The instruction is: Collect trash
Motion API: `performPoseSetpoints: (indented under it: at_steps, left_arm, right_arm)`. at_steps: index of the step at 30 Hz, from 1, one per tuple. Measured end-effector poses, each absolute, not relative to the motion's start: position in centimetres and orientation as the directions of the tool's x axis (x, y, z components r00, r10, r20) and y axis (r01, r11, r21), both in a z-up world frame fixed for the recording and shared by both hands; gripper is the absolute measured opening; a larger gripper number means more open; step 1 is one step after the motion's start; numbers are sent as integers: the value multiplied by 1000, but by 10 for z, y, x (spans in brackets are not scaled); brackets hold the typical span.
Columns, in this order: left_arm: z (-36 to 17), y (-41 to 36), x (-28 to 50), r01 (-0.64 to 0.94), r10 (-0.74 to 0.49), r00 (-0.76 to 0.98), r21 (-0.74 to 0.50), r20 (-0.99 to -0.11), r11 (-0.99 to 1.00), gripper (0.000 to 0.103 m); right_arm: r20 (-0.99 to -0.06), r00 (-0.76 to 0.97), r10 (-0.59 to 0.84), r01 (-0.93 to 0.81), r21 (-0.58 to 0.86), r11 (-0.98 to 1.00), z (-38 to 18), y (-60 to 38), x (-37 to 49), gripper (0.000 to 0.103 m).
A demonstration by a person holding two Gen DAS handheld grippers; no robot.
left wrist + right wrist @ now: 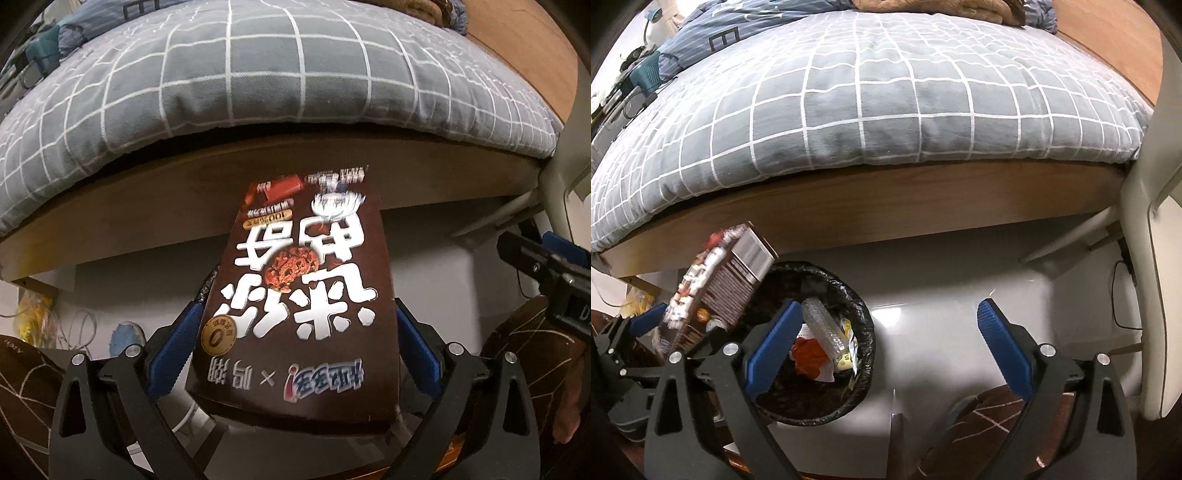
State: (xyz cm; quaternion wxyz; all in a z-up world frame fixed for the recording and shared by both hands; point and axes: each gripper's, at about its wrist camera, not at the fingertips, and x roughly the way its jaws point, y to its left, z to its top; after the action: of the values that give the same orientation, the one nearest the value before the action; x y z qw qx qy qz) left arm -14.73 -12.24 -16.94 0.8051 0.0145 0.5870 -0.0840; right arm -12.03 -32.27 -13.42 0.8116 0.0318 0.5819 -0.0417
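My left tongs (295, 354) hold the box (303, 306) by its long sides, a blue pad pressed against each one. The box is a flat brown snack carton with big white lettering and a cookie printed at its middle. Its long axis runs straight out along my fingers, its far end pointing at the wooden side rail of the bed (207, 184), and the print reads upside down to me. In the right wrist view the same box (720, 280) hangs tilted, its top end leaning over the left rim of the bin (864, 354), above the floor beside the bed rail.

My right tongs (886, 350) stand wide with nothing between the pads; bare grey floor (942, 295) shows in the gap.

The bin is round, lined with a black bag, and sits on the floor near the bed's rail. Inside lie a crushed clear bottle (823, 325), a red-orange wrapper (809, 350) and some yellow-and-white packaging (846, 354). My left pad of the right tongs covers part of its opening.

A grey checked quilt (886, 110) covers the bed.
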Motion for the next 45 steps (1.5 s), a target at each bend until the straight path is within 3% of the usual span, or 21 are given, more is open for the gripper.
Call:
performPoseSetpoints:
  at_steps: [19, 26, 45]
  left_arm:
    - [-151, -100, -152, 119, -119, 323, -84, -939, 989, 97]
    - [-108, -81, -156, 99, -129, 381, -98, -916, 990, 97]
    - [42, -47, -194, 77, -127, 576, -101, -807, 992, 97]
  right_arm:
    - [-945, 326, -30, 82, -3, 997, -125, -310, -119, 92]
    - [-930, 366, -33, 44, -18, 999, -96, -289, -117, 94]
    - [-821, 571, -7, -5, -12, 1000, 48, -245, -138, 95]
